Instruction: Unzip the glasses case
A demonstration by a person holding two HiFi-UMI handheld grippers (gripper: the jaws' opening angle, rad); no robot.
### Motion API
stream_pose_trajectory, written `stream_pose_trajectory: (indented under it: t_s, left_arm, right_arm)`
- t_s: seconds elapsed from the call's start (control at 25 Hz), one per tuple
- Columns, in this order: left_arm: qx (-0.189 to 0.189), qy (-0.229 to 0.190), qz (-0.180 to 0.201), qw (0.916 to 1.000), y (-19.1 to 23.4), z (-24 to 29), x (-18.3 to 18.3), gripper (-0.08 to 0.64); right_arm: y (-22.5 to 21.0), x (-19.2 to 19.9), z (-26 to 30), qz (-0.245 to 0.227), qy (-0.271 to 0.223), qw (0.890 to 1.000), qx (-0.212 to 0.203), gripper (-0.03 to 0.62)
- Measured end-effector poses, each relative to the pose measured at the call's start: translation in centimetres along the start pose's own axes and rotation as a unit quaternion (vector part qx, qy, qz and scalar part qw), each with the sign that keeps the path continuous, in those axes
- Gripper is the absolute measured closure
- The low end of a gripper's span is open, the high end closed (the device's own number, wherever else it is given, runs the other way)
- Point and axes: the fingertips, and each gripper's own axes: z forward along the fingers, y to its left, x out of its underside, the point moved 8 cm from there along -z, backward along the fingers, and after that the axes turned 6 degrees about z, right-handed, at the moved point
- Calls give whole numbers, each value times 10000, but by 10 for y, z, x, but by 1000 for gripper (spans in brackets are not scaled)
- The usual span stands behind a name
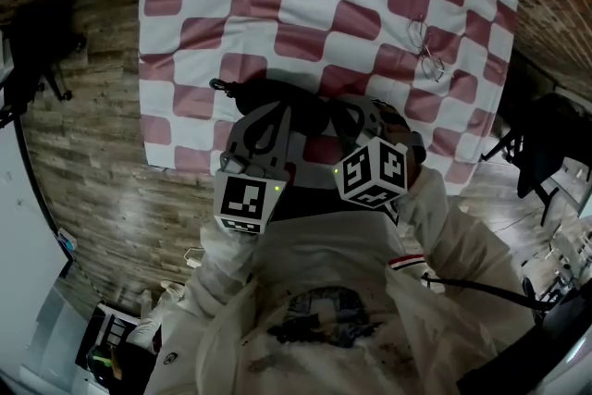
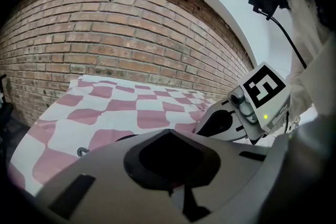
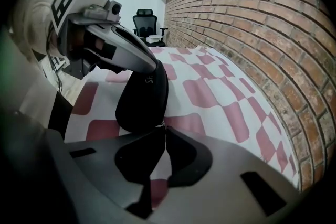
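The left gripper is pinching, jaws fully together, what looks like the upper edge of the glasses case. The case is standing on end directly ahead of the right gripper, its lower end touching that gripper's tips and hanging over the checked cloth. The right gripper's jaws are sitting all but together on a small metal piece there, seemingly the zip pull. Both holds are looking thin. If the right gripper is tugging at an angle off the zip line, the pull is likely slipping free of the tips. If the left gripper is gripping only an edge, the case is liable to swing or tear loose, so the pull is dragging the whole case instead of opening the zip.
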Motion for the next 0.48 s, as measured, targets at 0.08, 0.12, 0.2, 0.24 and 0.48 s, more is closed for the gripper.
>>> stream_pose_trajectory:
  t_s: [0.08,0.12,0.2,0.24,0.48]
  left_arm:
    - [-8,-10,-14,10000,0,0,0,555]
    - [-8,-17,-25,10000,0,0,0,555]
    - [2,-31,-57,10000,0,0,0,555]
    - [6,-36,-72,10000,0,0,1,555]
    - [-4,-45,-105,9999,0,0,0,555]
  right_arm:
    - [-1,-1,1,-86,13,10000,-39,577]
    - [-2,-2,1,-132,16,9999,-57,578]
    - [-4,-3,2,-240,21,9997,-93,577]
    - [-4,-4,3,-301,24,9995,-111,577]
    - [-8,-9,5,-548,69,9983,-206,577]
